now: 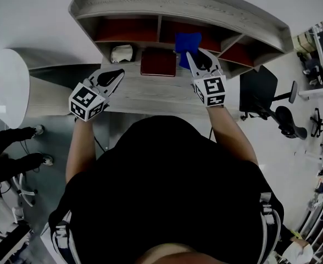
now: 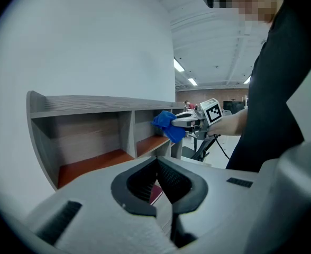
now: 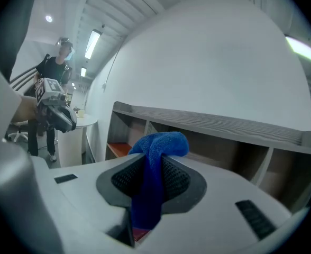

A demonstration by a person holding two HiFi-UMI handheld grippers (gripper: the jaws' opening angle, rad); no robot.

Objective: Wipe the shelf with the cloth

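— What is the long grey shelf (image 1: 178,4) made of?
— Matt board with a pale wood grain. Its compartment floors (image 1: 126,32) are smooth and reddish-brown. The surface (image 1: 150,95) below has the same grey grain.
— And the blue cloth (image 3: 158,142)?
— Soft, fuzzy pile. The right tool (image 3: 151,165) is matt grey plastic with black ribbed pads (image 3: 177,180).

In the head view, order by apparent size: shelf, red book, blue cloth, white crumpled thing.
1. shelf
2. red book
3. blue cloth and white crumpled thing look about alike; the right gripper hides part of the cloth.
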